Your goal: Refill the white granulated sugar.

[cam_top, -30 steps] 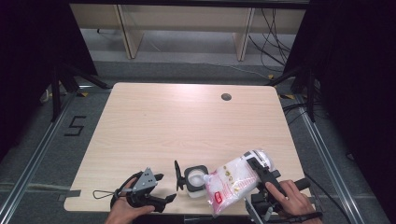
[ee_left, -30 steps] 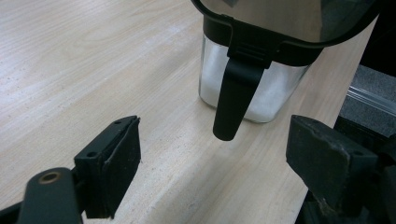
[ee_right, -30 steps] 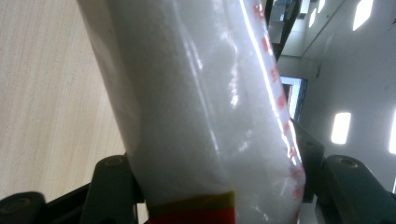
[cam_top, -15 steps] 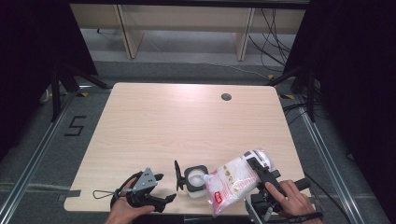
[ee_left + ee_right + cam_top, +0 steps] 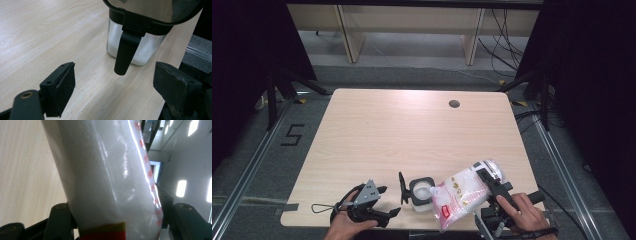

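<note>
The black fingers point(image 5: 58, 91) of the left gripper point(image 5: 384, 200) stood spread with nothing between them, resting low on the pale wooden table point(image 5: 412, 135). Just ahead of those fingers stood a small clear square jar with a black rim point(image 5: 136, 37), its black hinged lid point(image 5: 402, 187) flipped up — white powder already lay in the bottom. To the right, the right gripper point(image 5: 492, 182) pinched a soft clear plastic bag of white powder with red print point(image 5: 459, 195), tilted so one end hung just beside the jar's mouth. Judging by this, opening was done and pouring was under way — filling and closing the lid remained.
</note>
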